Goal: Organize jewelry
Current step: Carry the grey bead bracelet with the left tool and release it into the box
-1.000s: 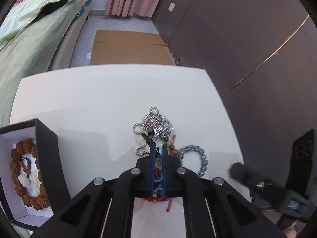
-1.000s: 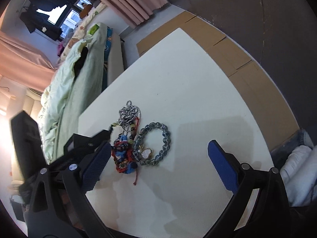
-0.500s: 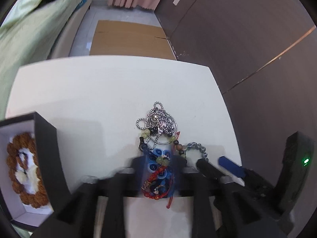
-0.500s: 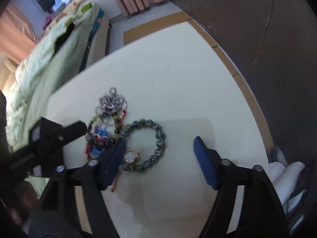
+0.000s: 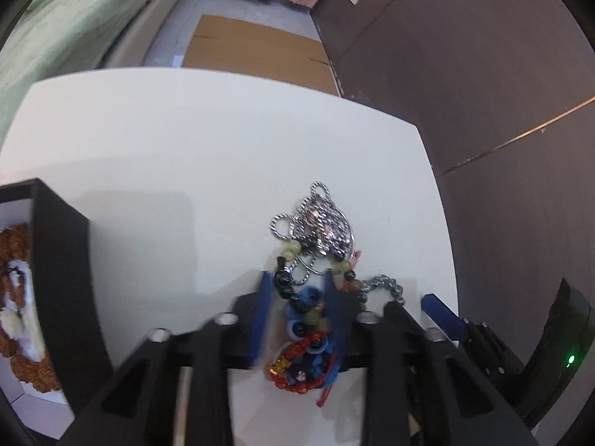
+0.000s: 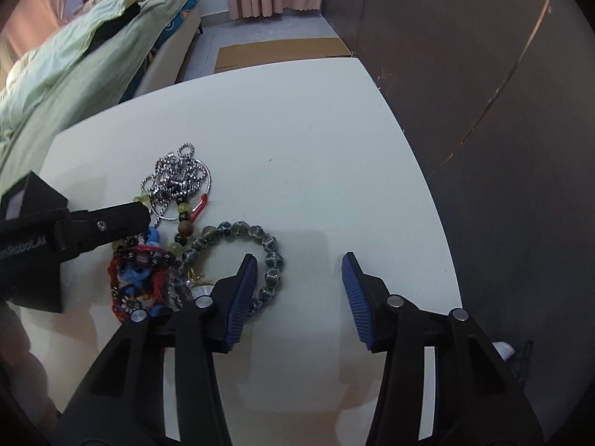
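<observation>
A heap of jewelry lies on the white table (image 5: 193, 156): a silver ball chain (image 5: 322, 223), a red and blue bracelet (image 5: 305, 353) and a grey-green bead bracelet (image 6: 260, 245). My left gripper (image 5: 297, 290) is open, its blue pads either side of the red and blue bracelet (image 6: 137, 278). My right gripper (image 6: 299, 278) is open and empty, its left pad over the grey-green bead bracelet. The silver chain also shows in the right wrist view (image 6: 178, 178).
A black box (image 5: 63, 278) with a white lining holds a brown bead bracelet (image 5: 15, 260) at the left. A bed (image 6: 74, 63) stands beyond the table on the left, a dark wall (image 6: 483, 93) on the right.
My left gripper was shut on the red and blue bracelet and has opened around it. My right gripper has moved in over the grey-green bead bracelet.
</observation>
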`<action>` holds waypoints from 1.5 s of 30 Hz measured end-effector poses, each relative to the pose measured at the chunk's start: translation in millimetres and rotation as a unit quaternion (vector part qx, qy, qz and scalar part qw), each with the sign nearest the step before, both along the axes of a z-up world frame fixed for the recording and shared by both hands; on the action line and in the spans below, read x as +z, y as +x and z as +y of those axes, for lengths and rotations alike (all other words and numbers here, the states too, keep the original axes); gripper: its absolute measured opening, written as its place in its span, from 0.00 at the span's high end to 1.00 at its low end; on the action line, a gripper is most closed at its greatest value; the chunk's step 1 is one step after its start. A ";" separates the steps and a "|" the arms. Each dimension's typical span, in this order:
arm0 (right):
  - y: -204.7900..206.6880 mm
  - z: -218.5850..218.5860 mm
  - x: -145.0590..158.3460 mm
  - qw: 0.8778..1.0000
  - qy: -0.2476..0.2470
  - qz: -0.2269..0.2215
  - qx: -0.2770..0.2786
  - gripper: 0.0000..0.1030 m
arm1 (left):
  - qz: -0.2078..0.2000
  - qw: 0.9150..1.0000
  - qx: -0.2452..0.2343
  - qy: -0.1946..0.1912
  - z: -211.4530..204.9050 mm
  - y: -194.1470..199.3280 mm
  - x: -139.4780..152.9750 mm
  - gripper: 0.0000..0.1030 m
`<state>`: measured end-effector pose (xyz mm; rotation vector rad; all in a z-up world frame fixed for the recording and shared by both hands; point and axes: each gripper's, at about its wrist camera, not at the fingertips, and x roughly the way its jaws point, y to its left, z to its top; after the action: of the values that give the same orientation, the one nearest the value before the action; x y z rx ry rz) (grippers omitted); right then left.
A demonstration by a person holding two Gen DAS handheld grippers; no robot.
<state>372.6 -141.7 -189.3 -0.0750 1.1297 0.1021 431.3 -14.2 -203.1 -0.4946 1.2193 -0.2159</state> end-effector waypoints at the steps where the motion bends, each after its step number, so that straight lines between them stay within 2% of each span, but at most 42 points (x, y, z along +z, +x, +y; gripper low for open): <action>1: -0.8 1.5 -0.3 1.000 0.000 -0.003 0.006 0.58 | 0.000 1.000 0.002 -0.005 0.7 -0.5 -0.4 0.86; 3: -1.6 5.1 -0.4 1.000 0.001 -0.004 0.020 0.67 | -0.007 1.000 0.006 0.000 2.7 -2.5 3.0 0.88; 4: -2.5 7.6 -0.5 1.000 0.002 -0.005 0.030 0.75 | -0.010 1.000 0.007 0.000 3.6 -3.3 5.3 0.95; 5: -3.0 11.7 -0.3 0.999 0.001 -0.006 0.037 0.85 | -0.014 1.000 0.008 -0.002 4.6 -4.2 8.3 0.95; 6: -4.5 13.8 0.1 0.999 0.000 -0.006 0.043 0.90 | -0.020 1.000 0.007 -0.008 6.3 -5.6 12.9 0.95; 8: -6.3 15.9 0.6 0.999 -0.003 -0.005 0.046 0.90 | -0.031 0.999 0.006 -0.014 9.1 -8.2 21.6 0.95; 11: -8.3 12.3 8.3 0.998 0.027 -0.006 0.047 0.90 | -0.045 0.999 0.001 -0.023 12.1 -13.2 34.9 0.95; 18: -16.6 2.4 39.4 0.995 0.083 -0.042 0.037 0.90 | -0.077 0.996 -0.008 -0.044 19.3 -23.4 61.2 0.95; 24: -26.0 -2.2 70.0 0.990 0.118 -0.075 0.034 0.90 | -0.109 0.993 -0.012 -0.049 20.6 -31.7 88.6 0.95; 30: -34.0 -2.1 87.4 0.984 0.147 -0.092 0.037 0.90 | -0.133 0.990 -0.005 -0.049 36.0 -45.0 110.1 0.95; 45: -68.7 39.3 129.5 0.972 0.181 -0.129 0.081 0.90 | -0.156 0.986 0.040 -0.035 99.3 -80.9 131.4 0.95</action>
<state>303.8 -102.4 -59.8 0.1421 0.8301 0.4302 350.4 85.1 -71.7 -0.5465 0.8881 -0.2579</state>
